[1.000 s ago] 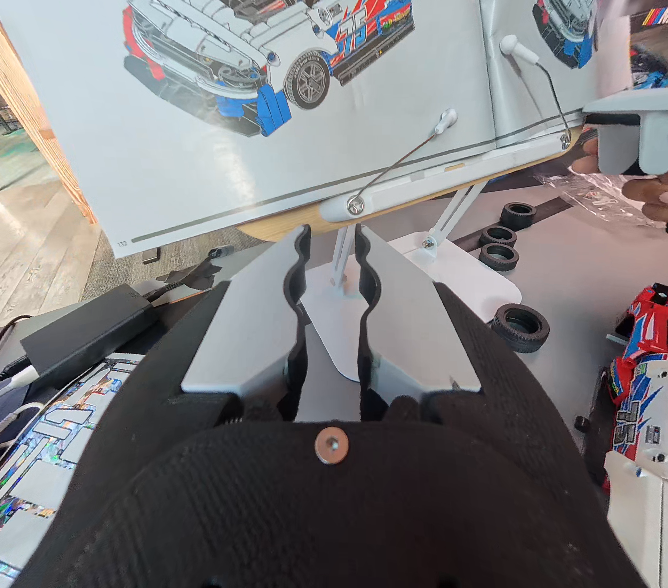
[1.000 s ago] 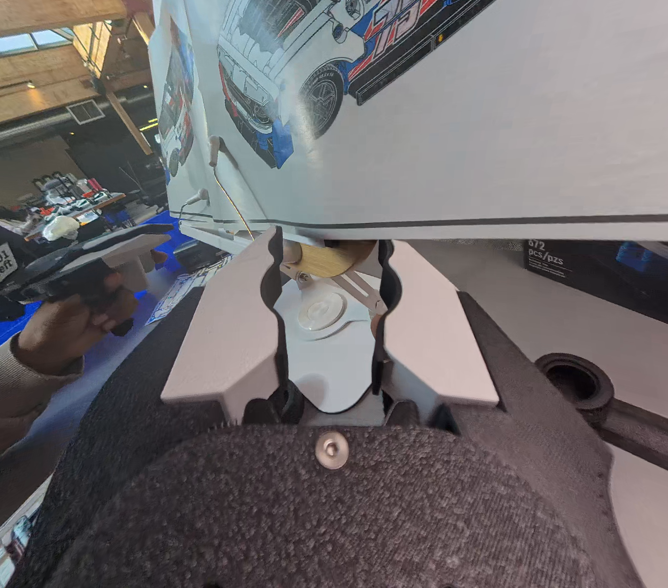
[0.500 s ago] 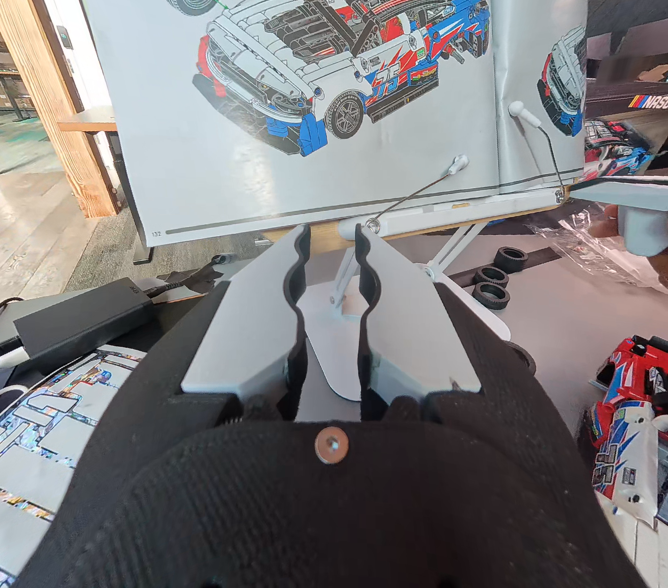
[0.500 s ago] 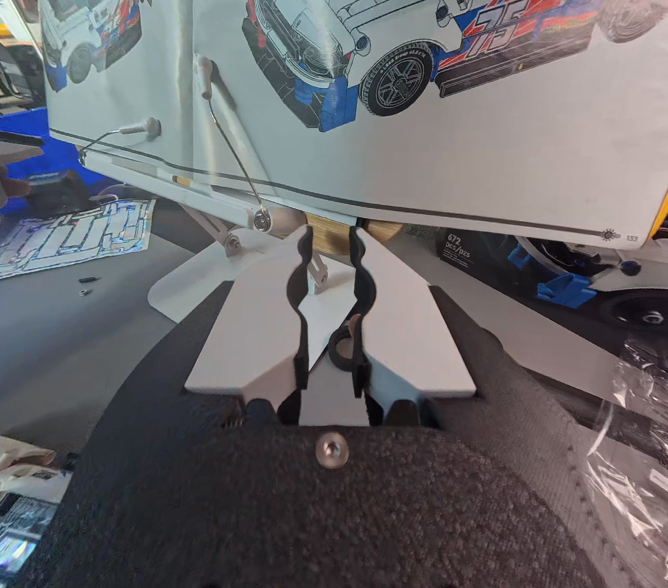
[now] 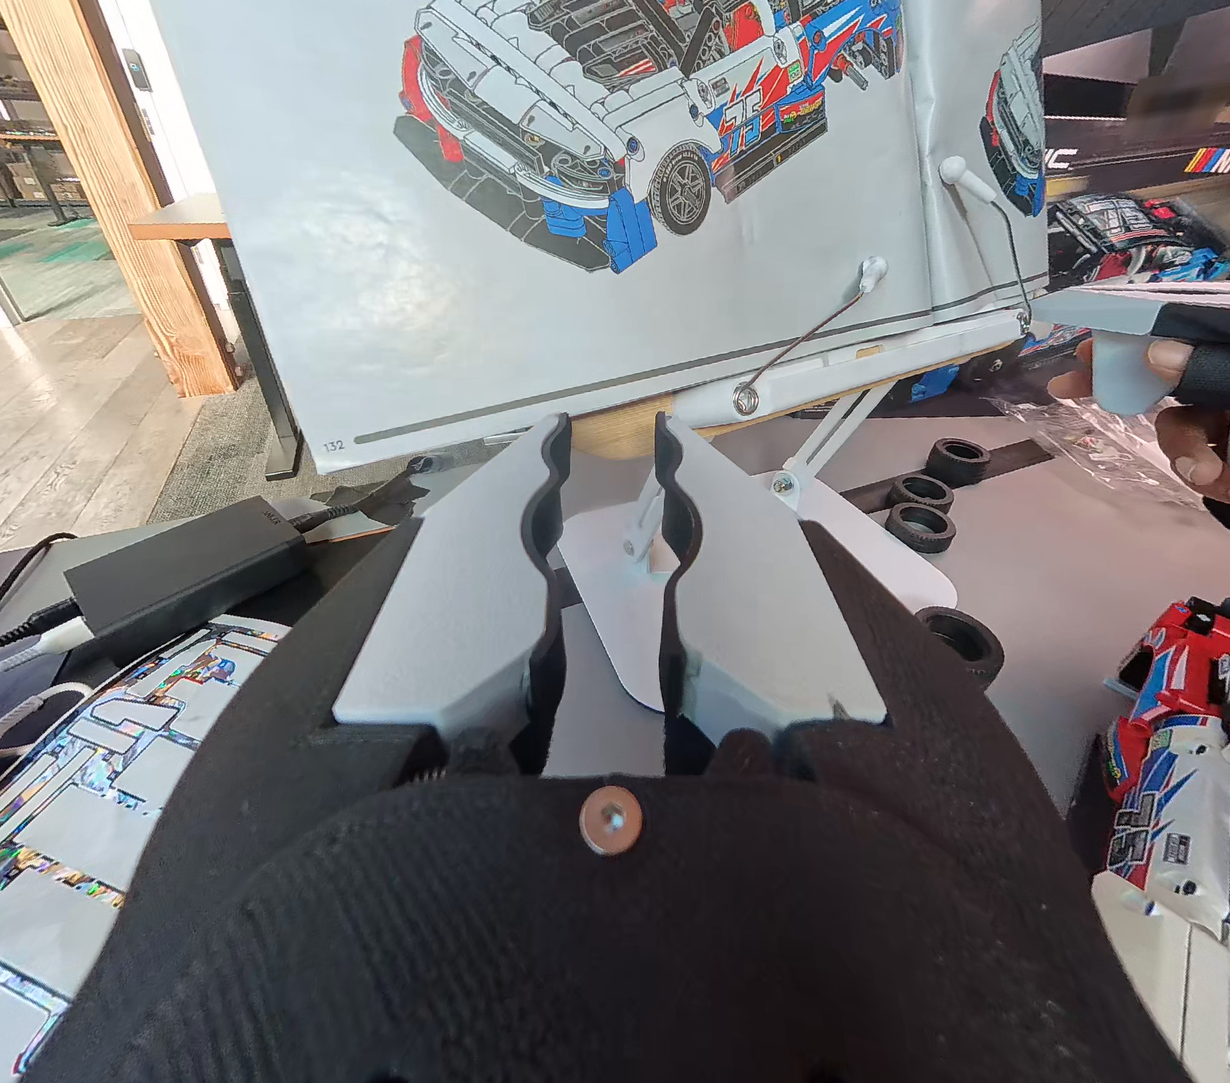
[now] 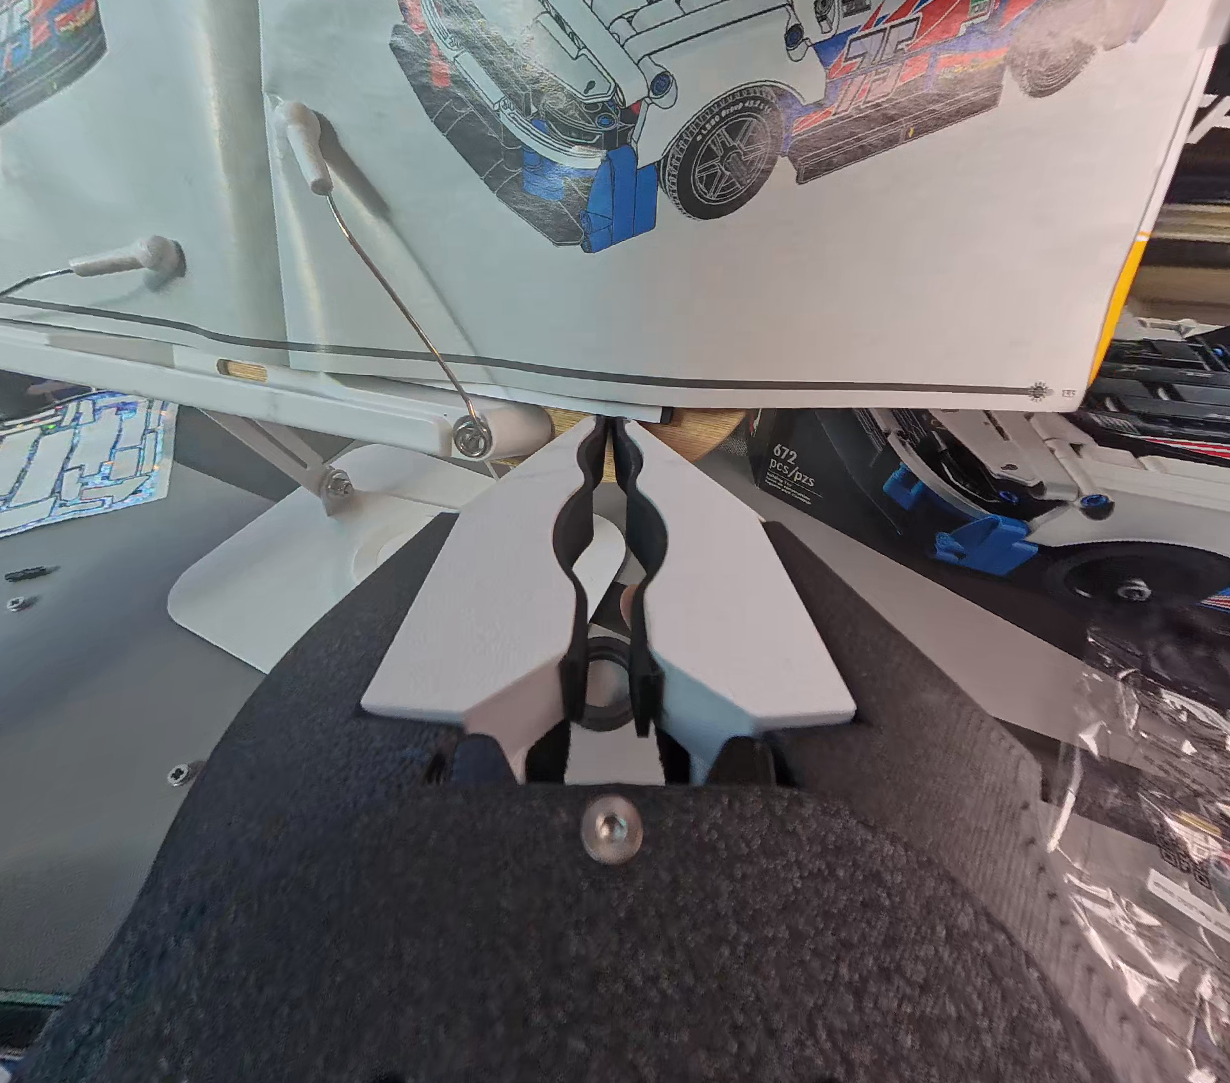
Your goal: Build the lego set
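Observation:
The open instruction booklet (image 5: 466, 252) stands on a white stand (image 5: 865, 558) in front of me. My left gripper (image 5: 611, 438) is open and empty, just below the booklet's lower edge. My right gripper (image 6: 609, 426) is nearly shut, its tips on the lower edge of the booklet's right page (image 6: 799, 285). It also shows in the left wrist view (image 5: 1125, 318). A black tyre (image 6: 602, 678) shows through the gap low between the fingers; I cannot tell if it is touched. Loose tyres (image 5: 922, 508) lie right of the stand. The partly built car (image 5: 1171, 785) lies at the far right.
A black power adapter (image 5: 180, 572) and a shiny sticker sheet (image 5: 100, 738) lie at the left. The set's box (image 6: 998, 485) stands behind the stand (image 6: 266, 585). Clear plastic bags (image 6: 1165, 851) lie at the right. A person's hand (image 5: 1191, 438) holds the right gripper. The grippers' ends are close to 30 cm from one another.
My right gripper swung round to face the booklet, closed from wide open to nearly shut, and came up to the page's lower edge. My left gripper pulled back and tilted up, still open.

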